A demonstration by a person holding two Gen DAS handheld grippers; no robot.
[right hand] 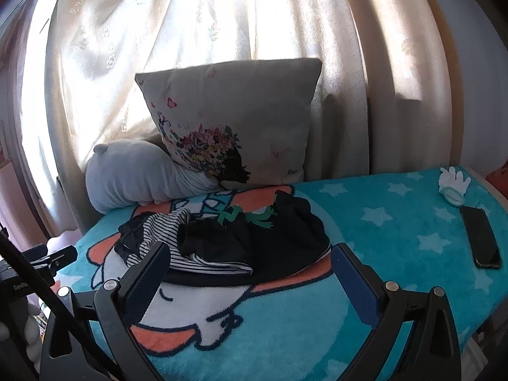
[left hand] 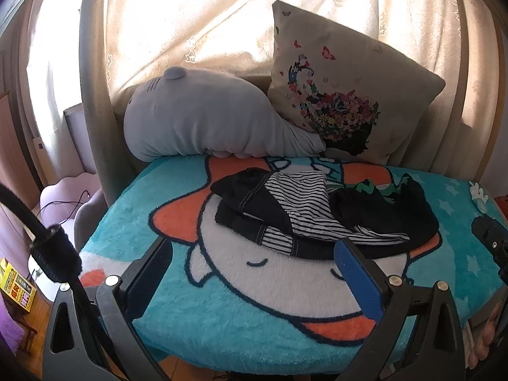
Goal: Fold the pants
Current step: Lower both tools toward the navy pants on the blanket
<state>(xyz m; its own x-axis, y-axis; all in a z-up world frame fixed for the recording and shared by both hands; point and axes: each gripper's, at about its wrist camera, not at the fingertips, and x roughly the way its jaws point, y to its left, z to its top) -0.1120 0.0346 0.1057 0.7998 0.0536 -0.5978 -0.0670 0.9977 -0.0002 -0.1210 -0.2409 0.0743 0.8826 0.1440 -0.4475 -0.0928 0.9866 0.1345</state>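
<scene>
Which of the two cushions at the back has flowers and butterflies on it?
The square cream pillow, propped upright against the curtain. The other, the grey plush cushion, is plain, rounded and lies along the blanket's back edge.

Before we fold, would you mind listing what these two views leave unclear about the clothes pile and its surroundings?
- Heap of dark and striped garments: bunched in both views, so which piece is the pants, and how many pieces there are, cannot be told.
- Green print on the black fabric: creased, unreadable in the right wrist view.
- Turquoise fleece blanket: near edge hidden behind the fingers in the right wrist view.
- Yellow box: cut off by the left wrist view's edge.
</scene>
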